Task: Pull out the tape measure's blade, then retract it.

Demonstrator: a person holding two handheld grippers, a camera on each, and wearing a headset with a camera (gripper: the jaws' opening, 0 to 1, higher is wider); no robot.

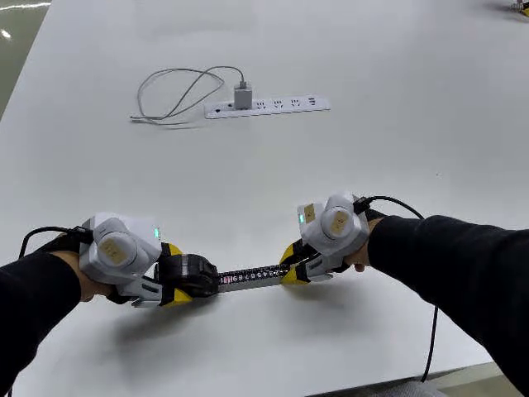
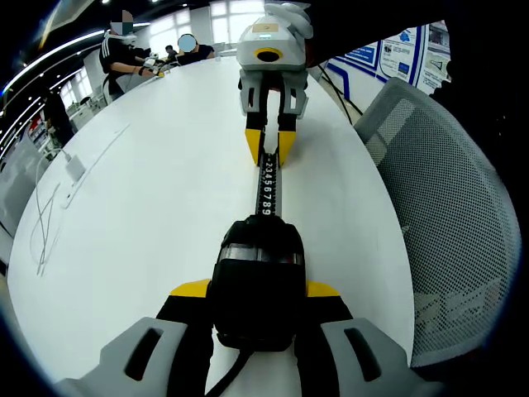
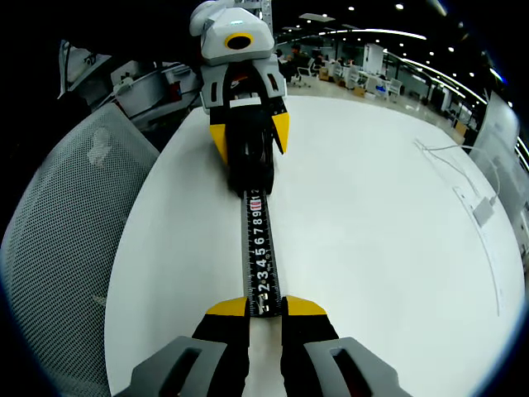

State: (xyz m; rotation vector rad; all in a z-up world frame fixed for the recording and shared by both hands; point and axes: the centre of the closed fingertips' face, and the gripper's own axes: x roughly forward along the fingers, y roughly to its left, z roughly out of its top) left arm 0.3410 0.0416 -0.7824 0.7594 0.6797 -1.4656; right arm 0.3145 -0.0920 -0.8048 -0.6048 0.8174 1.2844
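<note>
While your left gripper [image 1: 175, 275] clamps the tape measure case [image 1: 192, 275] and your right gripper [image 1: 289, 266] pinches the blade [image 1: 252, 275] end, the blade lies left-to-right between them, so extend rightward.

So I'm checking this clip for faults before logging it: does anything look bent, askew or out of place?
Nothing stands out. The blade runs straight and flat between the tape measure case in the left tongs and its tip in the right tongs. The power strip and its cable lie flat on the table.
</note>
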